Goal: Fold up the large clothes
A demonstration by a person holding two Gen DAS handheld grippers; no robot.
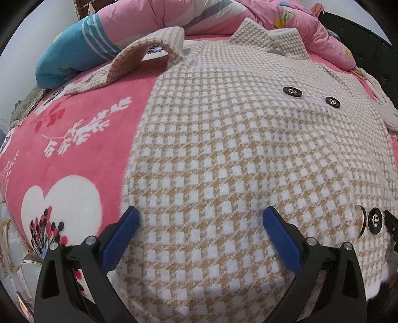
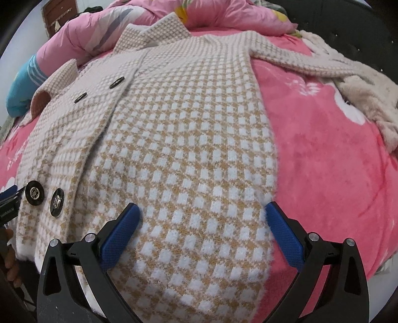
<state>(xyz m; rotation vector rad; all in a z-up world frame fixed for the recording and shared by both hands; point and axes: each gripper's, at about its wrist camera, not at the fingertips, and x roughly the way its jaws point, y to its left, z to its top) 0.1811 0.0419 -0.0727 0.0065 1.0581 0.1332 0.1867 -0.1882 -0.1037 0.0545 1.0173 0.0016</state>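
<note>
Across the bed, a pink blanket carries the checked coat, which lies flat and face up, collar at the far end, hem toward me. Its sleeves extend outward, one to each side. Beyond the collar sits a pink quilt; a teal pillow lies at the far left. Four black buttons show on the front panel. My left gripper and right gripper both hold their jaws apart over the hem, gripping nothing.
</note>
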